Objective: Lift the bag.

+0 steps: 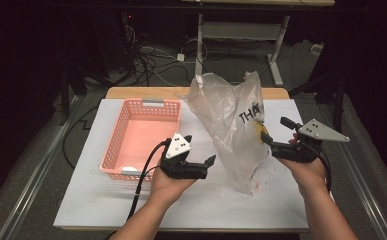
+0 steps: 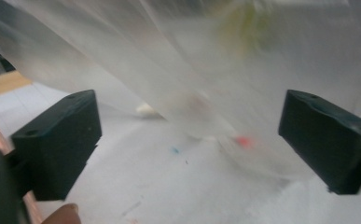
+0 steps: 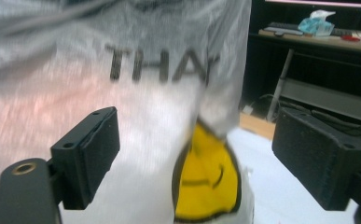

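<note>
My left tool (image 1: pixel 199 150) and my right tool (image 1: pixel 276 131) both stand spread, pinching nothing. Between them the clear plastic bag (image 1: pixel 231 125) stands upright on the white bench (image 1: pixel 191 200), just right of the pink basket (image 1: pixel 131 115). A yellow smiley face (image 3: pixel 206 177) shows on the bag.

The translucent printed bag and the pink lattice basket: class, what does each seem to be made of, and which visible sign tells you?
Translucent printed bag: thin plastic film, probably; glossy, crinkled, see-through, standing in soft folds. Pink lattice basket: rigid moulded plastic, likely; even colour, matte sheen, regular holes in its walls.
</note>
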Motion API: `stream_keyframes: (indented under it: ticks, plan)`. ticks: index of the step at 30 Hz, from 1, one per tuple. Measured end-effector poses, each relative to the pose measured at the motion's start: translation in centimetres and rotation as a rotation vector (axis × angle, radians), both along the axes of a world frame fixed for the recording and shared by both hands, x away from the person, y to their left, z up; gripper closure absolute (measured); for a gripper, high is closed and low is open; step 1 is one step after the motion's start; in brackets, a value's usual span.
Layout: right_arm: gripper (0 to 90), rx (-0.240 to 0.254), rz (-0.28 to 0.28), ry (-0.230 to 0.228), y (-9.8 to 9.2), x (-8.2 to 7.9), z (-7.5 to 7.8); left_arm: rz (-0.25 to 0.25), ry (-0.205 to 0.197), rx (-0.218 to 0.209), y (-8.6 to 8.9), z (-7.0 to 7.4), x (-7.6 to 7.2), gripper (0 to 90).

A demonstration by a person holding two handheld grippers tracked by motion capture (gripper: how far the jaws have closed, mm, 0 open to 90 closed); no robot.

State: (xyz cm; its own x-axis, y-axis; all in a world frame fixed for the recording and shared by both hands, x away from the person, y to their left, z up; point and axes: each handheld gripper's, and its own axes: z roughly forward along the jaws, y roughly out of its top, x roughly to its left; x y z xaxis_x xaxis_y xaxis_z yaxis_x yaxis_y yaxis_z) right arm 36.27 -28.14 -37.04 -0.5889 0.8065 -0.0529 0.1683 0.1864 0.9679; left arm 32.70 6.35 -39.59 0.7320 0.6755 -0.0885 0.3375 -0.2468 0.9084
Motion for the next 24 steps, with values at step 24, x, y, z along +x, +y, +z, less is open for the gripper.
stream_keyframes:
  ticks: [24]
  plan:
    - [0.3,-0.055,-0.026,0.121,-2.0,-5.1,-7.2,-0.061,0.017,0.029,-1.0,-3.8,-4.0,0.0]
